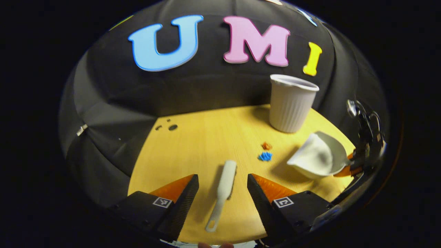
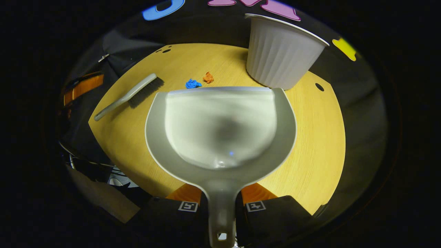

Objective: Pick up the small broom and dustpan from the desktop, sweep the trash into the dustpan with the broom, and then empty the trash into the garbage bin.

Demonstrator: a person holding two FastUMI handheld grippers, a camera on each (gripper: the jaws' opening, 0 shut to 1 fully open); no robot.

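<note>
Right claw [image 2: 220, 206]: clenched on dustpan [image 2: 220, 127] handle, pan mouth facing 2 trash scraps, blue [image 2: 193, 83] and orange [image 2: 208, 77], ready to receive. Left claw [image 1: 223, 191]: released, straddling small broom [image 1: 223, 189] flat on bench [image 1: 193, 144]. Ribbed garbage bin [image 2: 279, 58] upright just beyond pan.

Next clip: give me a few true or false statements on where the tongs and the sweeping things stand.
1. The right tongs grip the dustpan by its handle. True.
2. The left tongs are shut on the broom. False: they are open, with the broom lying on the desktop between the fingers.
3. The blue scrap and orange scrap are in the dustpan. False: they lie on the desktop beyond its front edge.
4. The garbage bin stands upright. True.
</note>
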